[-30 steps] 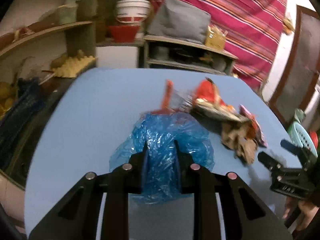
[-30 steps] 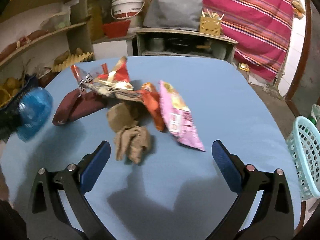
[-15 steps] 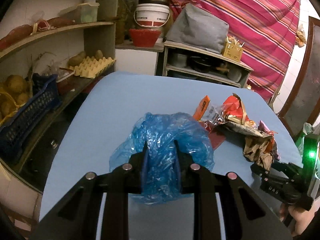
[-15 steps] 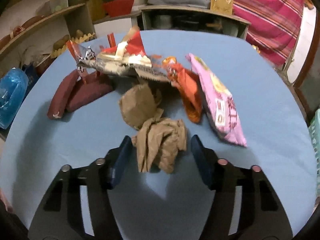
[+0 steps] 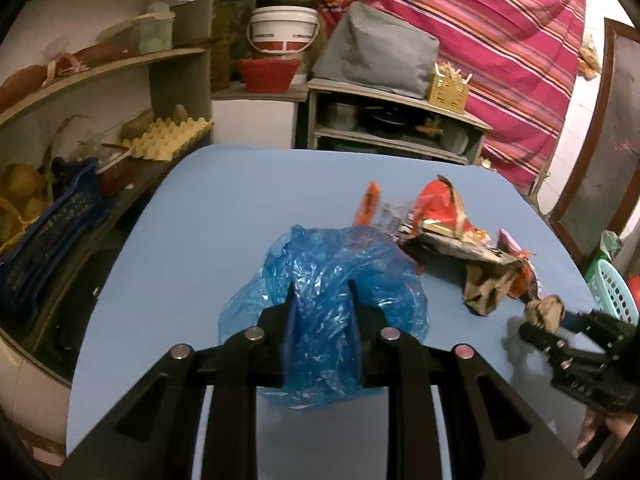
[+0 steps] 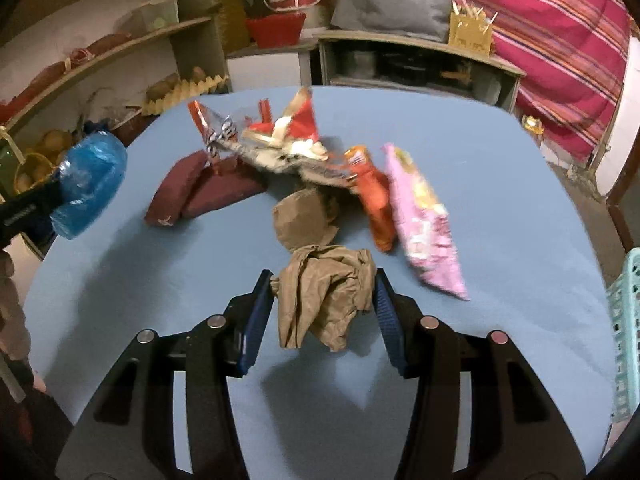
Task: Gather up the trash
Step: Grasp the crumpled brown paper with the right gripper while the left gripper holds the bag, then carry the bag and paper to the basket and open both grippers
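Observation:
My left gripper (image 5: 320,292) is shut on a crumpled blue plastic bag (image 5: 332,276) held above the blue table (image 5: 192,240); the bag also shows at the left of the right wrist view (image 6: 90,184). My right gripper (image 6: 322,280) is shut on a crumpled brown paper wad (image 6: 326,296), lifted just off the table; it also shows in the left wrist view (image 5: 544,312). A second brown paper ball (image 6: 304,220), a pink snack bag (image 6: 424,220), an orange wrapper (image 6: 372,196), red and silver wrappers (image 6: 288,140) and two maroon packets (image 6: 200,192) lie in a heap mid-table.
A turquoise basket (image 6: 624,320) stands off the table's right edge, also in the left wrist view (image 5: 612,292). Shelves with an egg tray (image 5: 168,136), a blue crate (image 5: 48,232) and pots line the left and back. A striped curtain (image 5: 500,40) hangs behind.
My right gripper moved forward over the brown paper wad, shut on it and lifted it. My left gripper kept hold of the blue bag and shifted a little.

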`<state>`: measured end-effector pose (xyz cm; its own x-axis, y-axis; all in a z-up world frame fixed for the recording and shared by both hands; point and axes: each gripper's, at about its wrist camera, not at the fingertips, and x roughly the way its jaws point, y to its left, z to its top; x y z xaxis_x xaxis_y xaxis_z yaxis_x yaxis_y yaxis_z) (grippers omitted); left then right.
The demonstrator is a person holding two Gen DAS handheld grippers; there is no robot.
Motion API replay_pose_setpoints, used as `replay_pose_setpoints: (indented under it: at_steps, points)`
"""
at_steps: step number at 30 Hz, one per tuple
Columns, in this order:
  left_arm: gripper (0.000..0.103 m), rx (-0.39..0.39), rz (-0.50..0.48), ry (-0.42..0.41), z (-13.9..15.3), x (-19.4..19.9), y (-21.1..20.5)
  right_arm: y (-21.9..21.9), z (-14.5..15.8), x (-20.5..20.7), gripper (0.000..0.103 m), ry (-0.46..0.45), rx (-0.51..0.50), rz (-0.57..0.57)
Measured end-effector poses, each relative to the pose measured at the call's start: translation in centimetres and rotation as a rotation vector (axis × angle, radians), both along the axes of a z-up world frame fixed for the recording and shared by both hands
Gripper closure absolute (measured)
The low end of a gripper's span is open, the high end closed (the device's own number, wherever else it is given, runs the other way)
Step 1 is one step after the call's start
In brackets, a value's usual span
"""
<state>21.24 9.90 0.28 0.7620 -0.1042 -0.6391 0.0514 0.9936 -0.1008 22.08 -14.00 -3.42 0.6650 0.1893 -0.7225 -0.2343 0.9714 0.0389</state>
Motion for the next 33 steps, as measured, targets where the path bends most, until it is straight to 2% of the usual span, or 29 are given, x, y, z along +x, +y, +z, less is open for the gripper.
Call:
replay_pose_setpoints:
  at_steps: [9,16,19,23,29,33]
  points:
    - [0.080,0.001,-0.046,-0.002,0.1,0.0,-3.6,-7.8,2.8,-1.3,0.053,-0.059,0.068,-0.107]
    - [0.080,0.011,-0.092,-0.003,0.1,-0.3,-7.2,-13.4,4.3,-2.7,0.053,-0.099,0.092,-0.185]
    - [0.081,0.031,-0.118,-0.027,0.7,-0.9,-9.2,-15.1,4.9,-3.8,0.053,-0.123,0.084,-0.200]
    - [0.080,0.044,-0.170,-0.067,2.5,-1.6,-12.4,-17.4,5.6,-4.8,0.053,-0.149,0.085,-0.226]
    - [0.080,0.036,-0.267,-0.117,4.8,-2.8,-18.5,-24.7,7.3,-7.3,0.053,-0.194,0.139,-0.369]
    - [0.080,0.033,-0.340,-0.137,5.7,-3.3,-23.6,-28.6,8.4,-8.9,0.053,-0.227,0.107,-0.449]
